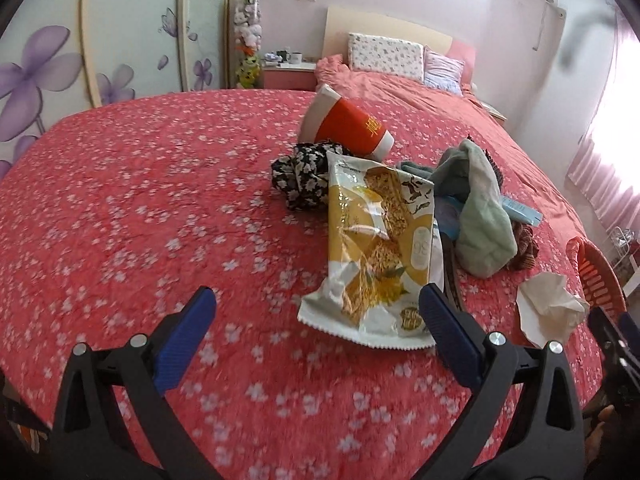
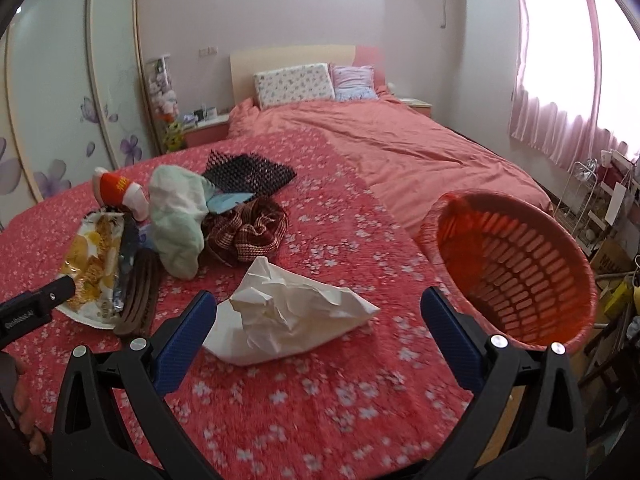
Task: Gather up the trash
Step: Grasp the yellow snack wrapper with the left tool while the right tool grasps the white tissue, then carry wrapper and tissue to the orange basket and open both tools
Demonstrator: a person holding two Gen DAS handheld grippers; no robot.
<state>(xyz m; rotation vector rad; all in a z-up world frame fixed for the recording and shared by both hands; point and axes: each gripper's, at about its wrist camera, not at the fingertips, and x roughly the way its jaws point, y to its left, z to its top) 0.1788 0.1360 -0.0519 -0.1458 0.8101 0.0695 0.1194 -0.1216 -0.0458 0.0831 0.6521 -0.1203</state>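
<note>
On the floral bed (image 1: 140,208), the left tongs (image 1: 318,334) hover spread and empty beside a yellow snack wrapper (image 1: 372,248); the right tongs (image 2: 318,334) gape around a crumpled white tissue (image 2: 288,312), with the orange basket (image 2: 520,264) tipped just beyond. A hurried pinch could snag the quilt or drag the neighbouring hairbrush (image 2: 138,292) along. Both tongs angle low toward the bed.

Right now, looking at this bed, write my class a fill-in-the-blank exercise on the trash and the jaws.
1. The crumpled paper lies between the snack bag and the orange ____.
2. Both grippers' jaws are ____; the left gripper faces the snack bag.
3. The right gripper points at the crumpled ____.
4. The bedspread has white ____.

Answers: basket; open; paper; flowers
</note>
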